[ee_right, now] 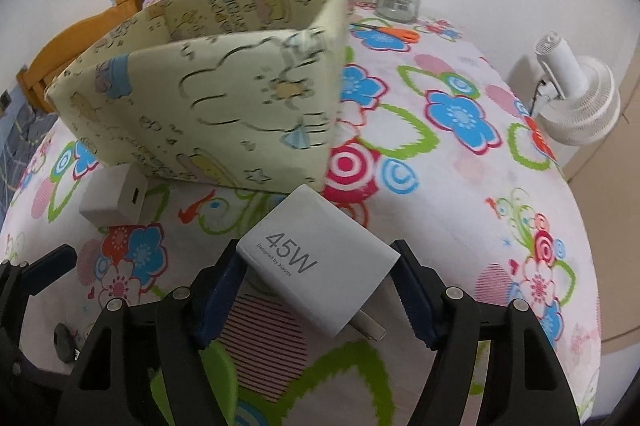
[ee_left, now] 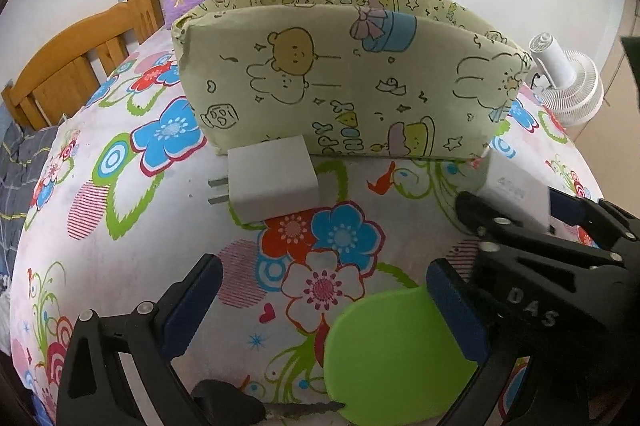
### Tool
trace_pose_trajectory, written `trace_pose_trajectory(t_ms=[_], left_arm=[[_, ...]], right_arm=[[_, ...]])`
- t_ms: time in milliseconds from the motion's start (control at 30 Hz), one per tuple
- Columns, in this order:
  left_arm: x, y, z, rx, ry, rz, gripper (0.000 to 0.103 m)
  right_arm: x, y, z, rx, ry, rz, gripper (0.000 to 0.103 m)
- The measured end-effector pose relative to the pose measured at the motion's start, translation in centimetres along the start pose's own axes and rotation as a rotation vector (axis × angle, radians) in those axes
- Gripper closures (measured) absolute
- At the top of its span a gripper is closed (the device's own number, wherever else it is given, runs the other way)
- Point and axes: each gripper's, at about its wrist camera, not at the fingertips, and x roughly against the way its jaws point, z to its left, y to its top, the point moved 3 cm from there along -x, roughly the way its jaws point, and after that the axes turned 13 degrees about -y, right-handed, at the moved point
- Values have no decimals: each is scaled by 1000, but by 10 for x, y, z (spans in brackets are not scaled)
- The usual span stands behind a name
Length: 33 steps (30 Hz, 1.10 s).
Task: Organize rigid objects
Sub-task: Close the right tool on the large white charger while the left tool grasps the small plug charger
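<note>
Right gripper [ee_right: 316,274] clamps the white 45W charger block [ee_right: 320,262] over a flowery tablecloth [ee_right: 460,186], left gripper [ee_left: 320,310] gaping, beige cartoon-print box [ee_left: 340,86] behind.

We see a white 45W charger [ee_right: 316,266] lying tilted between the blue pads of the right gripper [ee_right: 318,290], its printed face up and its metal prongs pointing back toward the camera; both pads touch its sides. In the left wrist view only its corner [ee_left: 516,192] shows. A second, smaller white charger [ee_left: 272,182] lies flat on the floral cloth, touching the front wall of the storage box [ee_left: 352,82], prongs pointing left and its port facing right [ee_right: 116,200]. The box is pale green fabric printed with cartoon bears and rabbits, upright and open-topped. A flat bright green disc [ee_left: 396,358] lies nearest us.
</note>
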Motion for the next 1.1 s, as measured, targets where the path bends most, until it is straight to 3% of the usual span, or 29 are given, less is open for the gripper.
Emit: trace_pose_trajectory(t_ms=[667, 867, 1033, 1100], left_arm=[[-15, 29, 17, -101, -18, 5, 3], [-19, 41, 35, -65, -6, 6, 12], [-24, 44, 40, -85, -30, 35, 37], [-23, 44, 38, -104, -39, 42, 38]], right_arm=[[0, 3, -18, -168, -102, 46, 29], [-1, 6, -11, -184, -114, 55, 29], [1, 5, -5, -198, -111, 67, 29], [1, 5, -3, -197, -109, 69, 29]])
